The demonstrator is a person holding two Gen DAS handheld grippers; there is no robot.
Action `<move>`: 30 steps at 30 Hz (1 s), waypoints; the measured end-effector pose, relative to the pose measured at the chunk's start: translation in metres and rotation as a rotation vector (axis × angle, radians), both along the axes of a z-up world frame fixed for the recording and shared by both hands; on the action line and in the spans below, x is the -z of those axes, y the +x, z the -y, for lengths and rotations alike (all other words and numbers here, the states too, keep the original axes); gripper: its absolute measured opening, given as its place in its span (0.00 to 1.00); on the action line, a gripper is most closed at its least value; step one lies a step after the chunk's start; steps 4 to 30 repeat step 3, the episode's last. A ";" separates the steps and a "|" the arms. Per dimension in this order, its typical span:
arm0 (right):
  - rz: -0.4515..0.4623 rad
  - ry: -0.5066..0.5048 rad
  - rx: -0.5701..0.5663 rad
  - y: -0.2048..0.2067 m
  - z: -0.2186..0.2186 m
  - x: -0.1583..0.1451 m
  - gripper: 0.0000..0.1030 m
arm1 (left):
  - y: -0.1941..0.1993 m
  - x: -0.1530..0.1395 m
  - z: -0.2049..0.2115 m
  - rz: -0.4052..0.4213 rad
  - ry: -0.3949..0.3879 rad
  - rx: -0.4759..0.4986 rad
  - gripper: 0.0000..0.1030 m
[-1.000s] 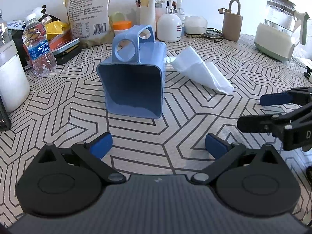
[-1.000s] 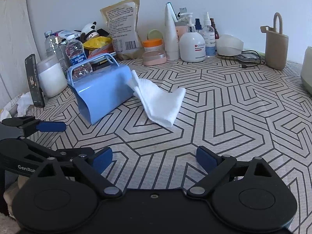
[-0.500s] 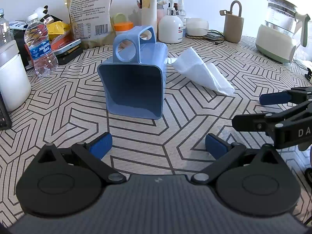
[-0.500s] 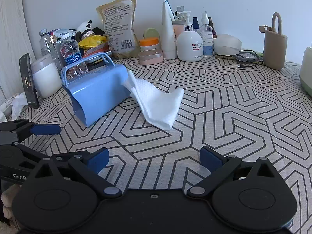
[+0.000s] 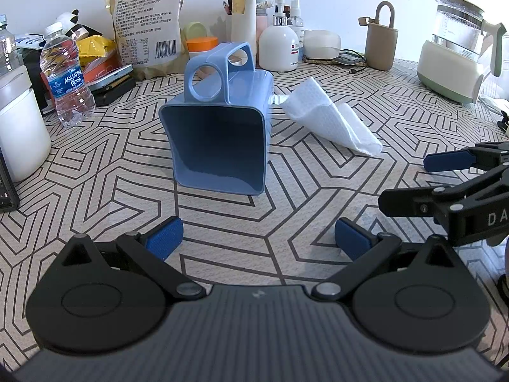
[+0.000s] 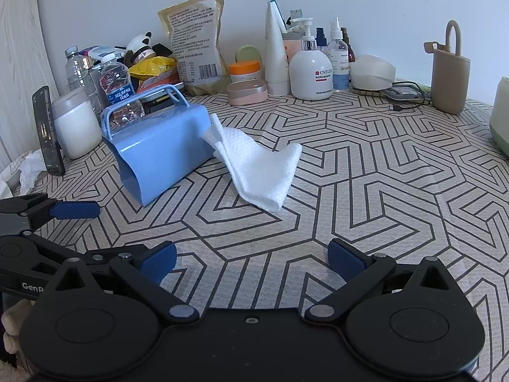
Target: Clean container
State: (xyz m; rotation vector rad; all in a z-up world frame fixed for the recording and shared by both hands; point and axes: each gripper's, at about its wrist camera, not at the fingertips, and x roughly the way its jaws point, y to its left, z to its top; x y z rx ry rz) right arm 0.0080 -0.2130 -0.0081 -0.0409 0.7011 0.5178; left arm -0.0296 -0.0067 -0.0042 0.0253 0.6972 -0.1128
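A blue plastic container [image 5: 222, 133] with a two-hole handle lies on its side on the patterned table, its open mouth facing my left gripper [image 5: 257, 238]. That gripper is open and empty, a short way in front of the mouth. A crumpled white cloth [image 5: 331, 121] rests against the container's far right end. In the right wrist view the container [image 6: 159, 149] sits at the left and the cloth [image 6: 257, 165] beside it, straight ahead of my right gripper [image 6: 251, 258], which stands wide open with nothing between its fingers.
Along the wall stand a water bottle [image 5: 66, 76], a food pouch [image 5: 146, 22], pump bottles [image 5: 278, 44], a beige holder [image 5: 380, 41] and a kettle [image 5: 451, 54]. A white jar [image 5: 19, 127] and a phone [image 6: 47, 130] sit at the left.
The right gripper's jaws have spread a little wider. Both hands have stayed almost still, and the container and cloth have not moved.
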 end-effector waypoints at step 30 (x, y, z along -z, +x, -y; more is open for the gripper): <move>0.000 0.000 0.000 0.000 0.000 0.000 1.00 | 0.000 0.000 0.000 0.001 0.000 0.000 1.00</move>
